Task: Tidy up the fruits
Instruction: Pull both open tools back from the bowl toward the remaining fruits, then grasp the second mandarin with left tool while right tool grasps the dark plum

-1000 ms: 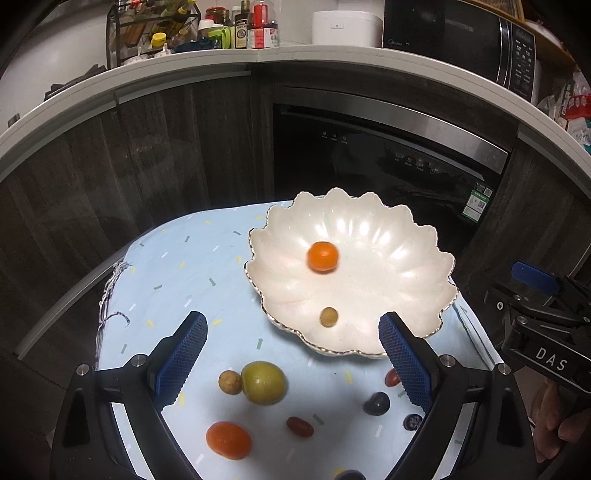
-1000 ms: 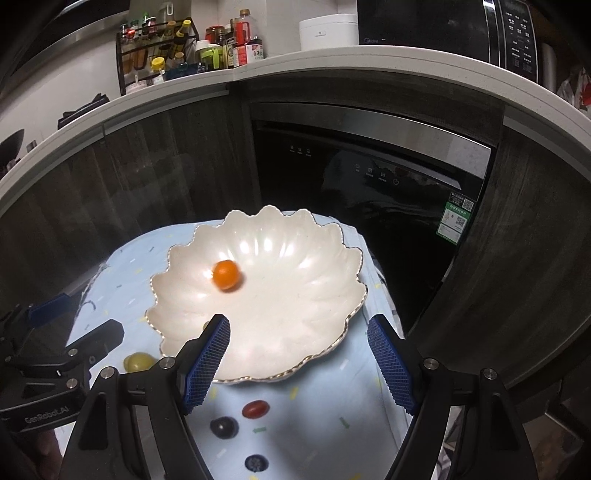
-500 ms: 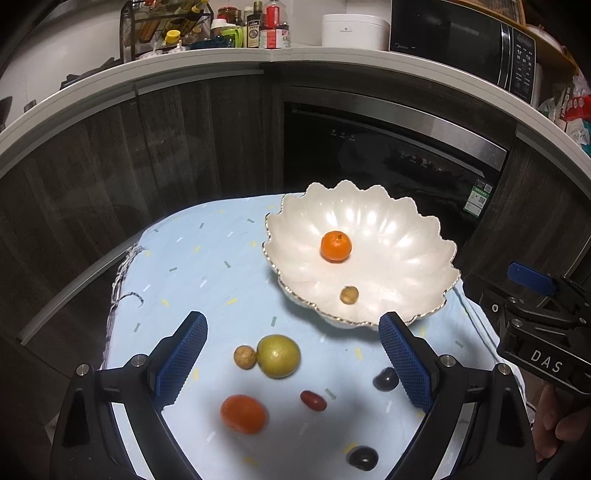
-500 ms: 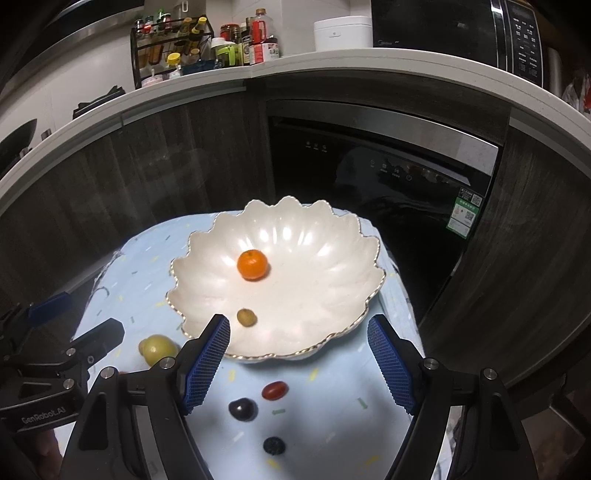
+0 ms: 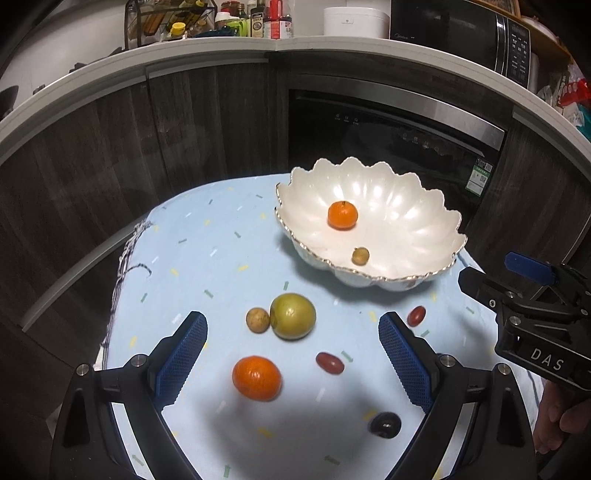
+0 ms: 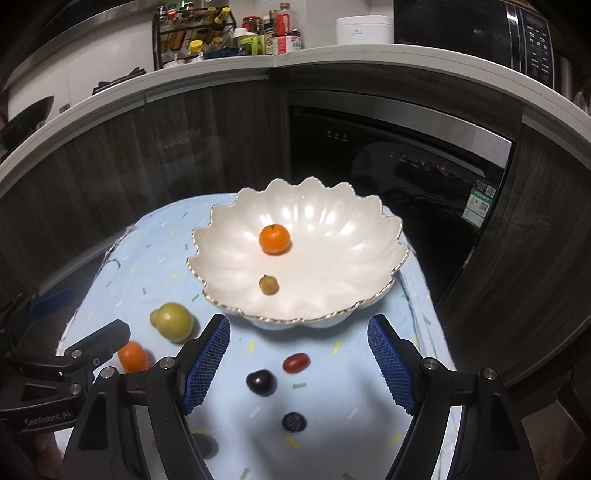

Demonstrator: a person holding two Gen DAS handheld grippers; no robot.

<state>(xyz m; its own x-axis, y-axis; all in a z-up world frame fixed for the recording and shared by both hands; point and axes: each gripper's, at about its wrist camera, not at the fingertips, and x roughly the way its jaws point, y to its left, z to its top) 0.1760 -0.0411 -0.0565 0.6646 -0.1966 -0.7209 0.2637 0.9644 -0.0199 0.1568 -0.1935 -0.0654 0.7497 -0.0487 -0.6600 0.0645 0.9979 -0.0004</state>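
A white scalloped bowl (image 5: 417,236) (image 6: 229,258) on the light blue cloth holds a small orange (image 5: 342,215) (image 6: 274,239) and a small brown fruit (image 5: 360,256) (image 6: 268,284). On the cloth lie a green-yellow fruit (image 5: 293,316) (image 6: 175,321), a small brown fruit (image 5: 257,319), an orange (image 5: 256,377) (image 6: 133,356), red oval fruits (image 5: 330,363) (image 5: 416,316) (image 6: 296,362) and dark round fruits (image 5: 386,425) (image 6: 260,382) (image 6: 294,422). My left gripper (image 5: 291,362) is open above the orange. My right gripper (image 6: 298,363) is open above the red and dark fruits.
The cloth-covered table (image 5: 192,251) stands before dark wood cabinets and a black built-in oven (image 5: 399,133). A counter above carries bottles and a spice rack (image 6: 207,33). The cloth's left edge has a loose thread (image 5: 136,266).
Both grippers have drawn back and up from the bowl. More loose fruit on the cloth now shows between the fingers. Nothing was grasped.
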